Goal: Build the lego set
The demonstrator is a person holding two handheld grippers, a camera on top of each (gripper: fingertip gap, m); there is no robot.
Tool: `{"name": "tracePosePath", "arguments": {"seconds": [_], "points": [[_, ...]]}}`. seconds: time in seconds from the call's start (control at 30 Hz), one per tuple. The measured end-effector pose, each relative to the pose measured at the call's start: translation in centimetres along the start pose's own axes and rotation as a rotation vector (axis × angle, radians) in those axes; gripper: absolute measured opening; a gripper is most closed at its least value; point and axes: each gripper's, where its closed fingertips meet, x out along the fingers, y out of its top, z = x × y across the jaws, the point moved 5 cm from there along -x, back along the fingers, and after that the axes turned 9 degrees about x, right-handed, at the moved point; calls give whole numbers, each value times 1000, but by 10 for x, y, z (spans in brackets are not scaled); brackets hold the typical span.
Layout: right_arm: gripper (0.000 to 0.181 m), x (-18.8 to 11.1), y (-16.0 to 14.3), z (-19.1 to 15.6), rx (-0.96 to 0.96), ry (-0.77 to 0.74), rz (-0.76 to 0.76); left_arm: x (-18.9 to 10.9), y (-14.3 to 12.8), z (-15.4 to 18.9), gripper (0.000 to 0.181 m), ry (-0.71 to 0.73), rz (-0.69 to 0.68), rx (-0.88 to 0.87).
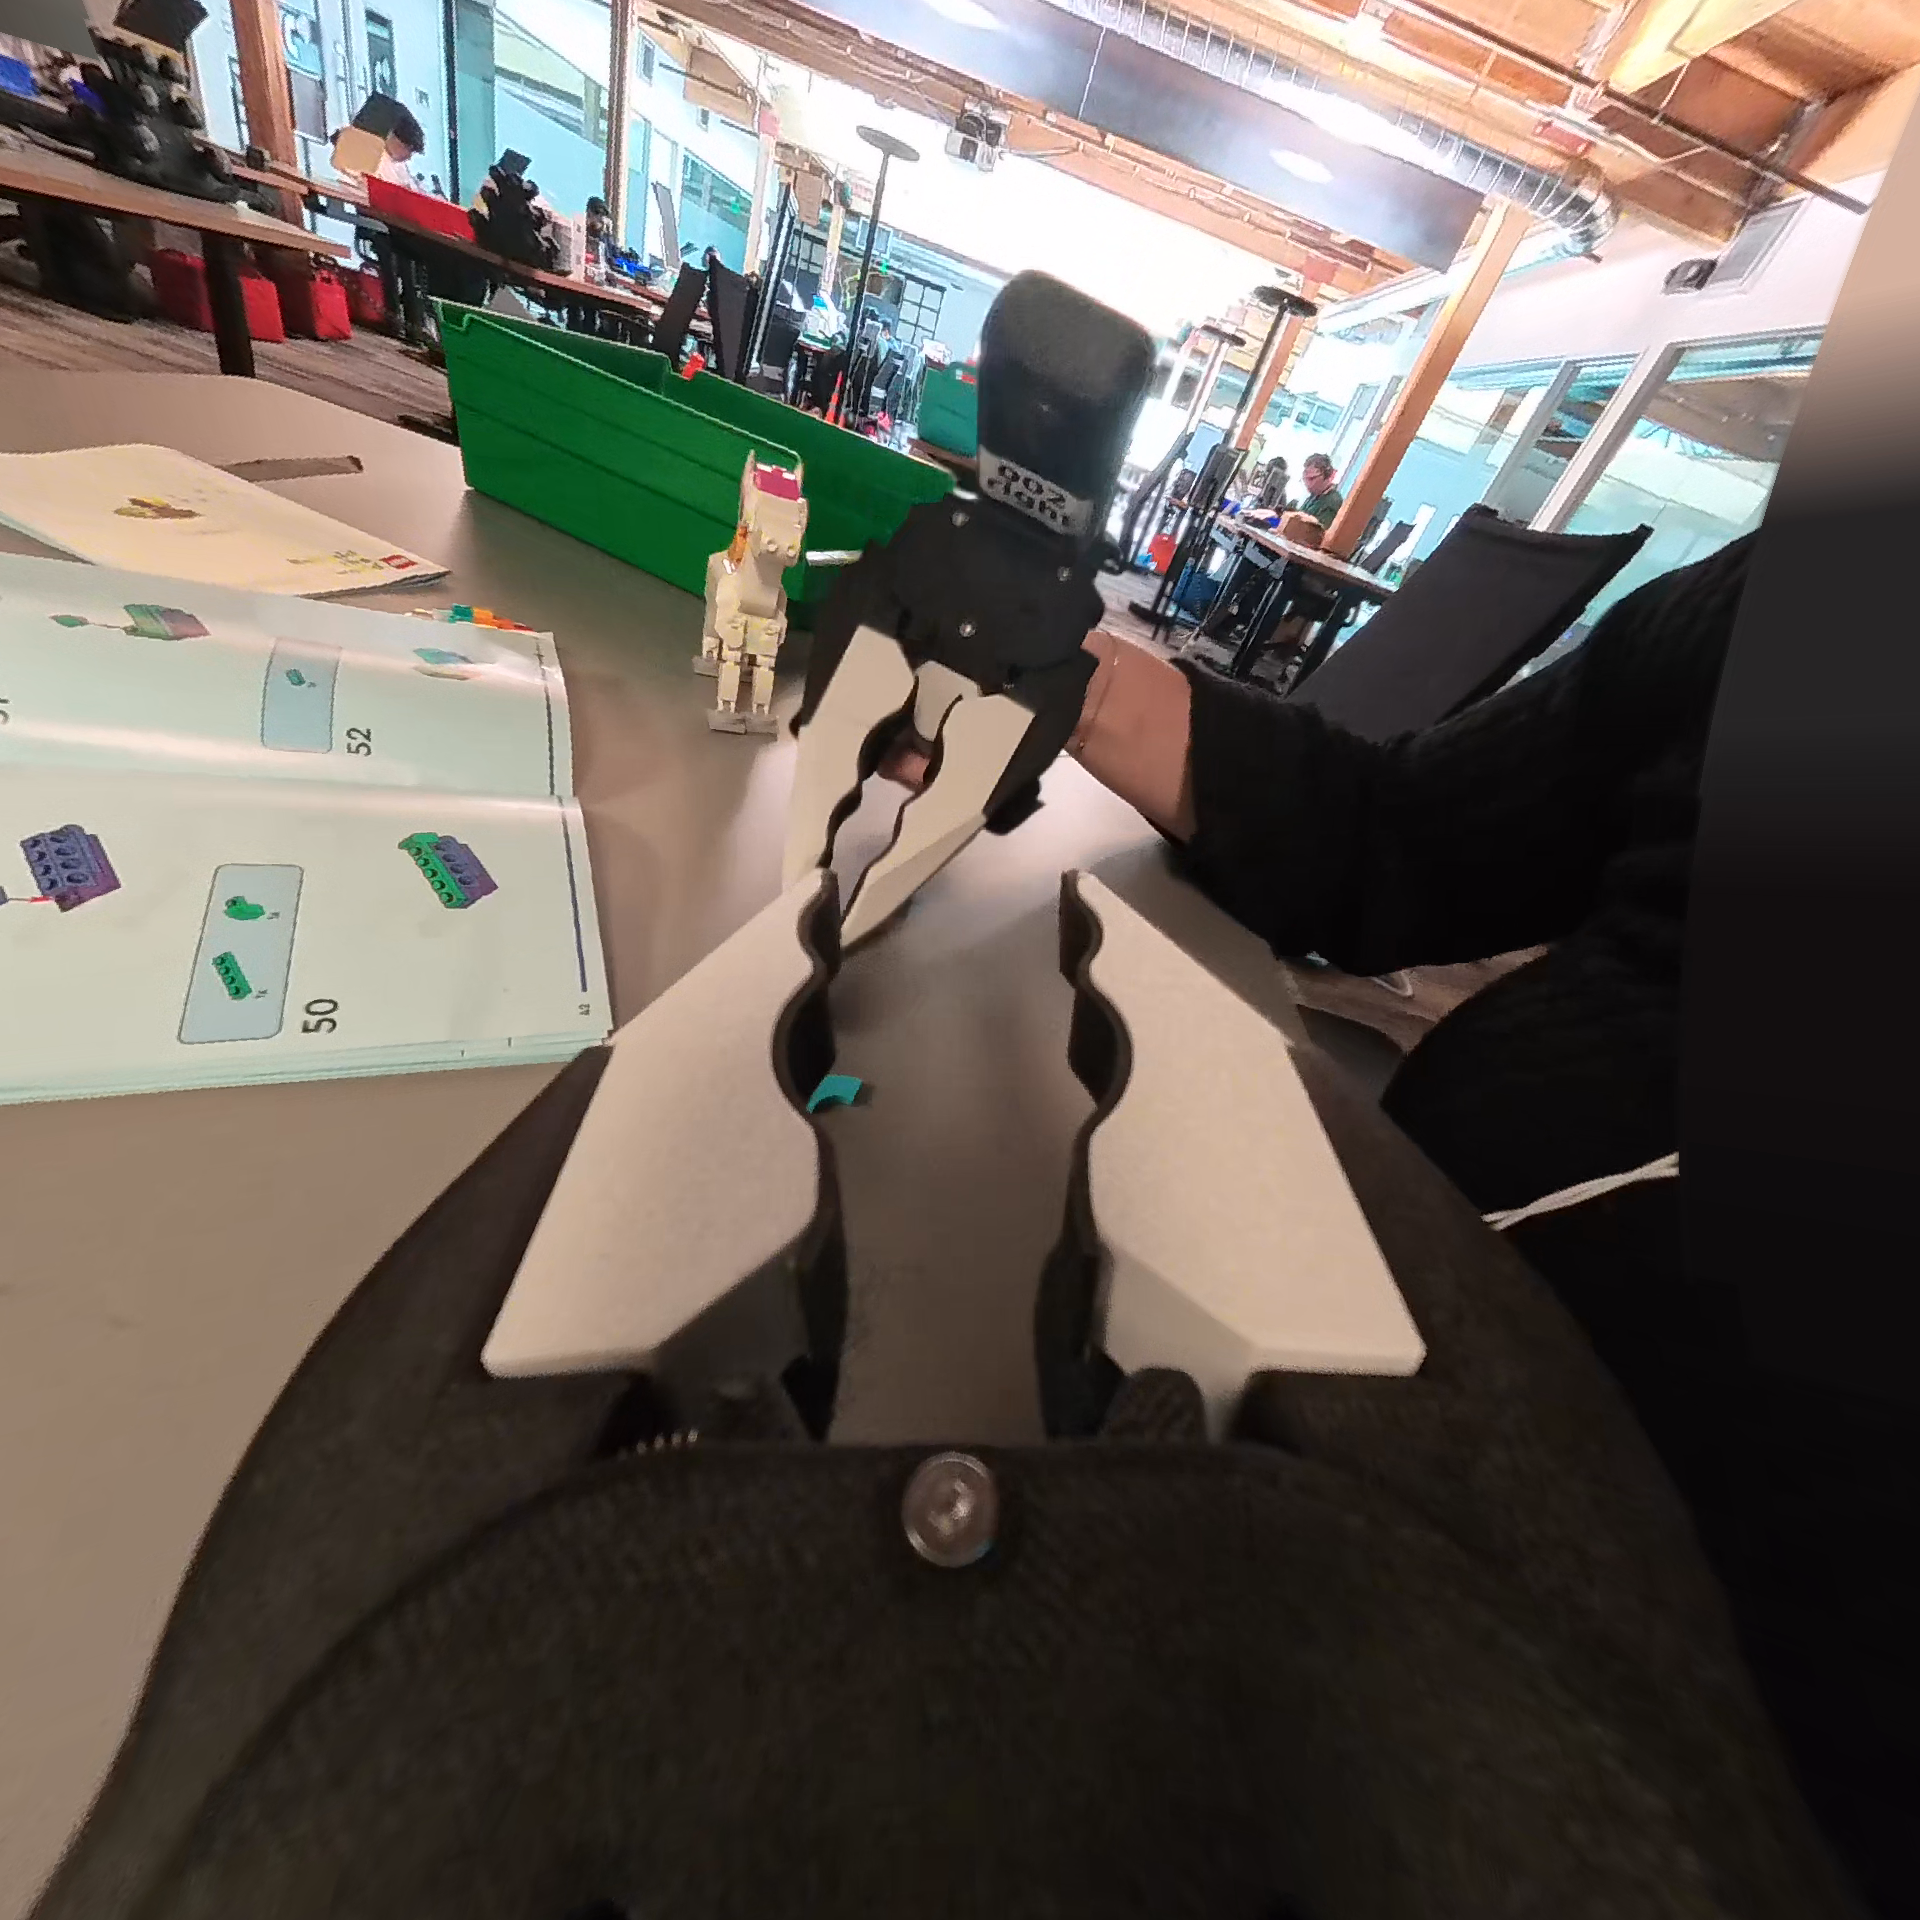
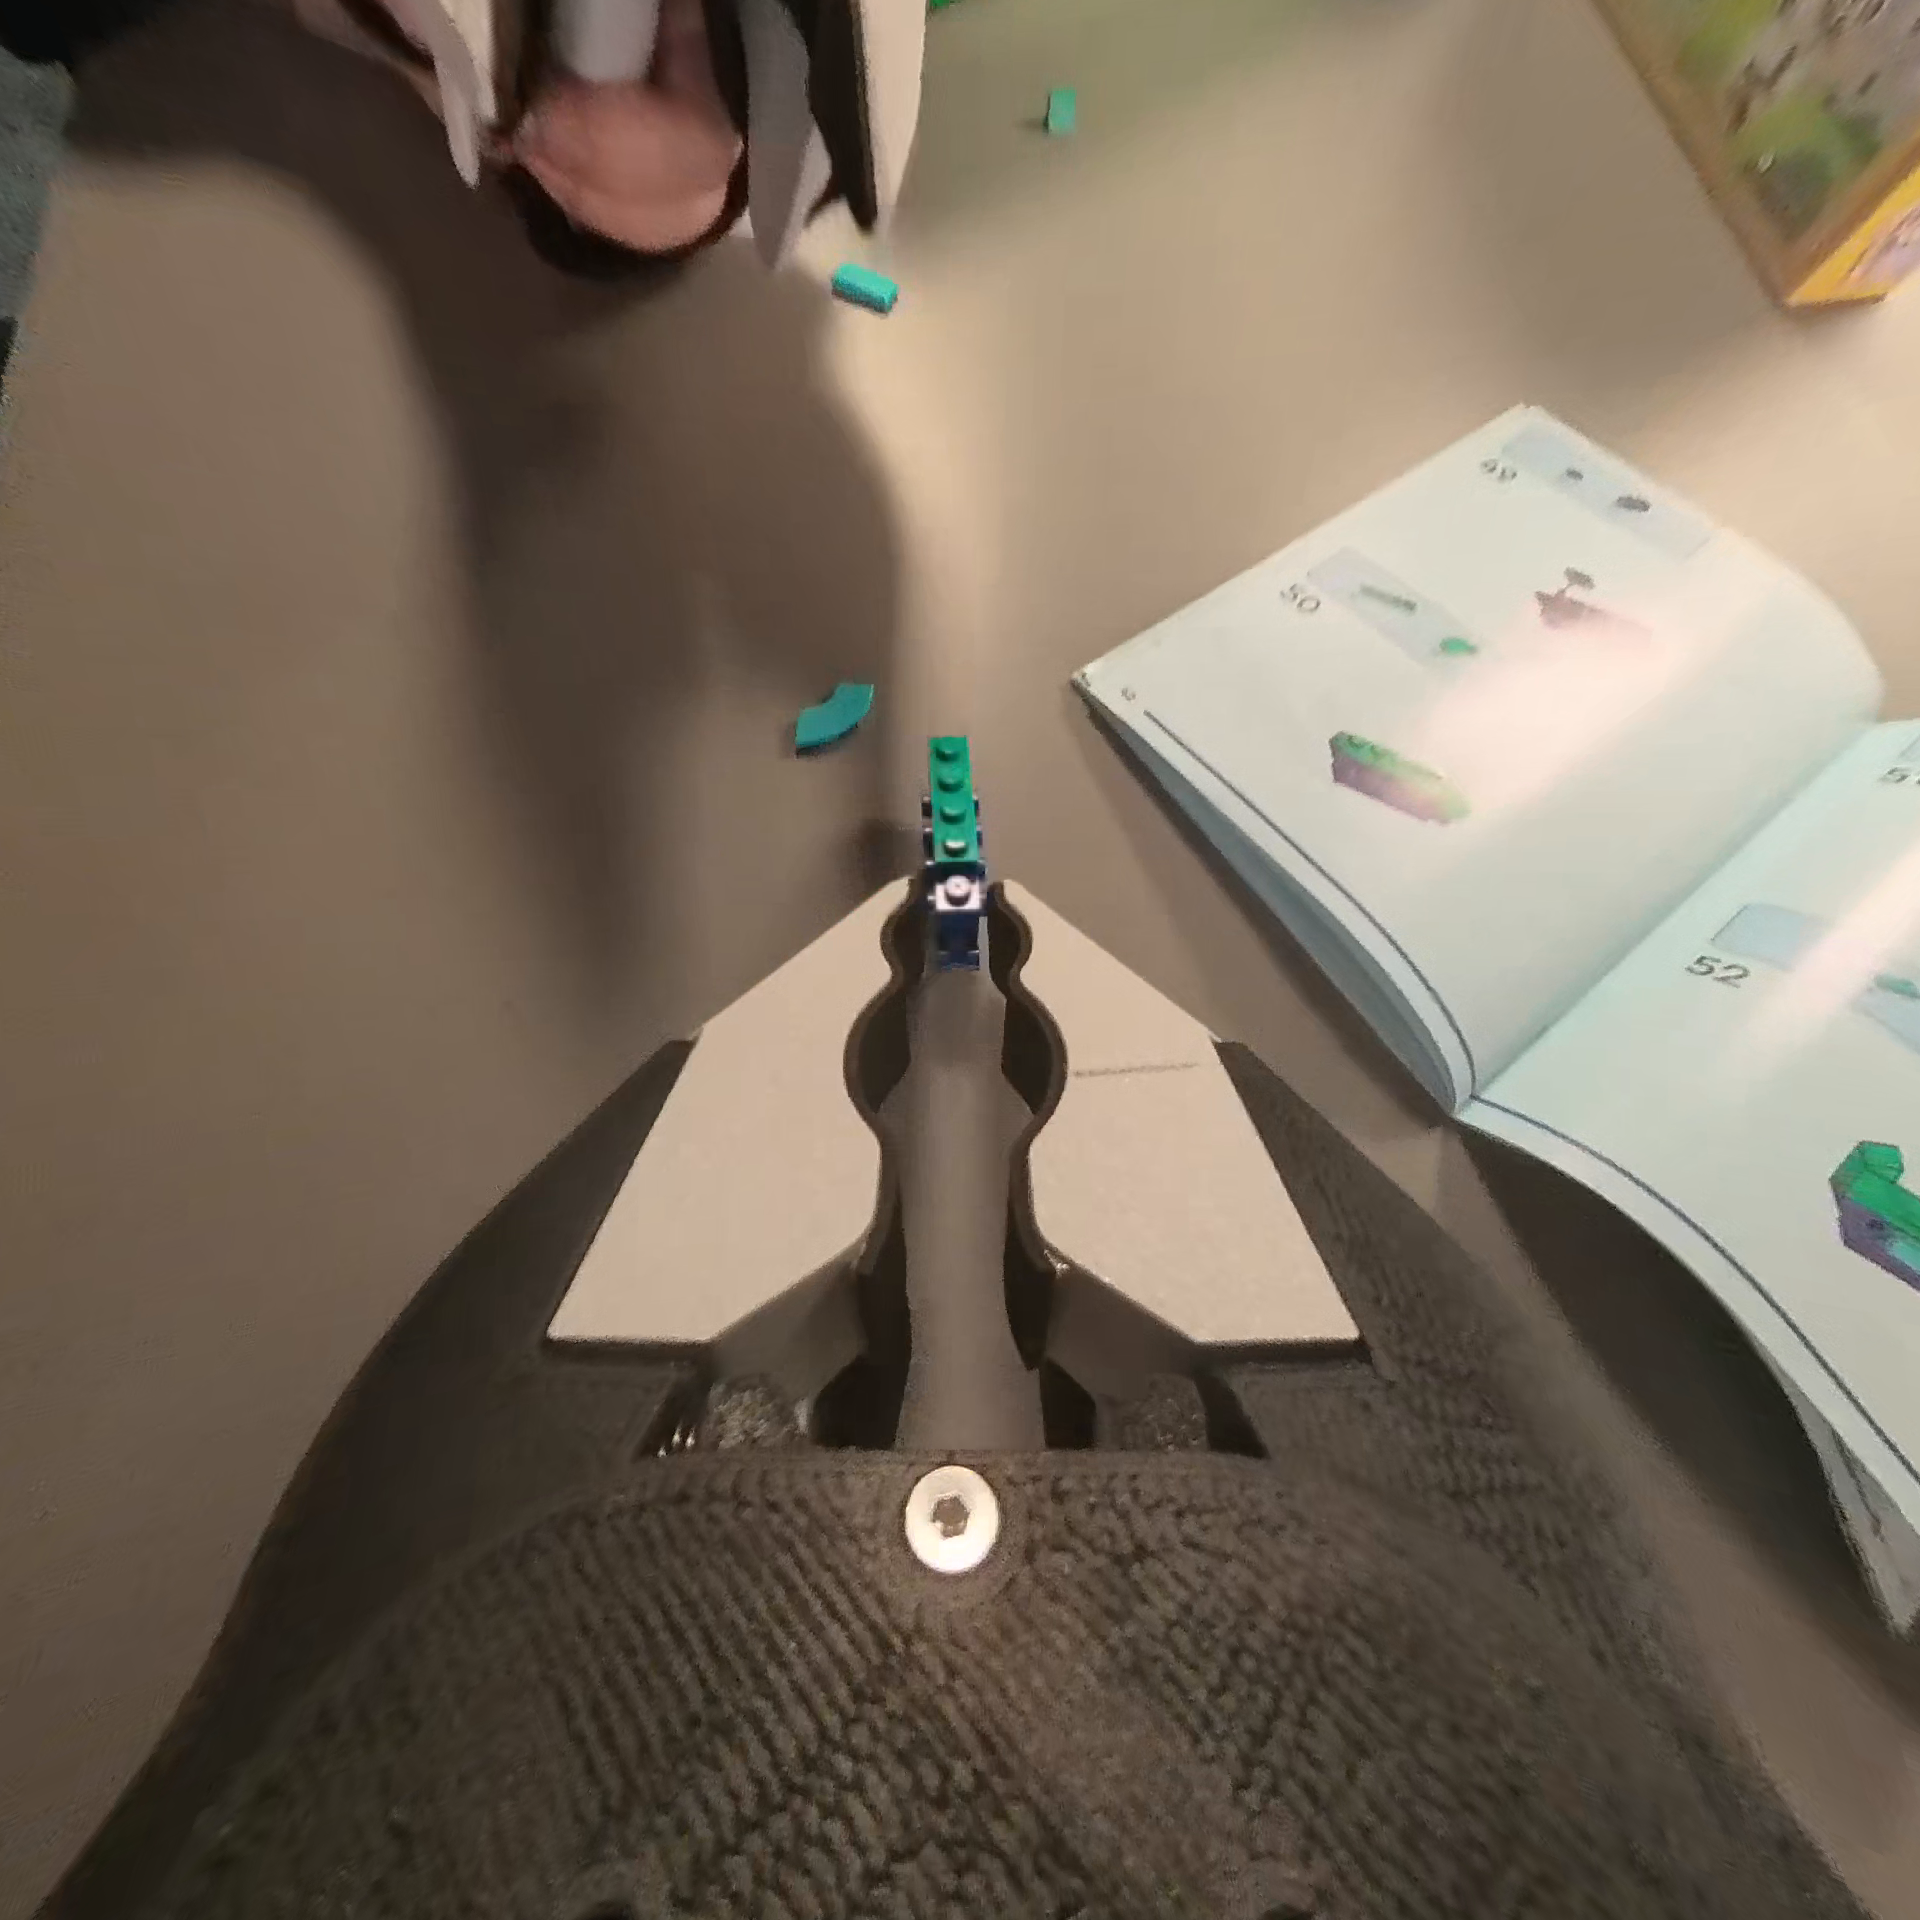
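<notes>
My right gripper is shut on a small assembly, a green studded plate on a dark blue-purple brick, held just above the grey table. A teal curved piece lies just left of it, and two small teal pieces lie farther off. My left gripper is open and empty, low over the table, with the teal curved piece lying between its fingers near the left one. The right gripper points down toward my left fingertip; the assembly is hidden there.
An open instruction booklet lies to the left; it also shows in the right wrist view. A white brick animal stands before a green bin. Small coloured pieces lie by the booklet. The set's box sits far right.
</notes>
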Motion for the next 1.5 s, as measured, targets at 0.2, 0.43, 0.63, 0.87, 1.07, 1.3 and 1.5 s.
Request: {"name": "tracePosePath", "arguments": {"seconds": [0.2, 0.43, 0.63, 0.87, 1.07, 1.3, 1.5], "points": [[11, 2, -7, 2, 3, 3, -22, 3, -2, 5, 39, 9, -31, 51], [40, -5, 0, -3, -28, 23, 79, 5, -3, 10, 38, 16, -51, 106], [40, -40, 51, 6, 3, -200, 761, 11, -8, 18, 37, 77, -117, 241], [26, -47, 54, 12, -112, -509, 903, 19, -12, 38, 40, 133, -142, 529], [22, -46, 54, 13, -128, -556, 884, 15, -9, 35, 41, 190, -121, 627], [17, -47, 54, 12, -173, -610, 868, -2, 18, 38, 43, 292, -17, 600], [17, -56, 53, 13, -166, -634, 893, -94, 72, 26, 40, 620, -62, 423]]}}
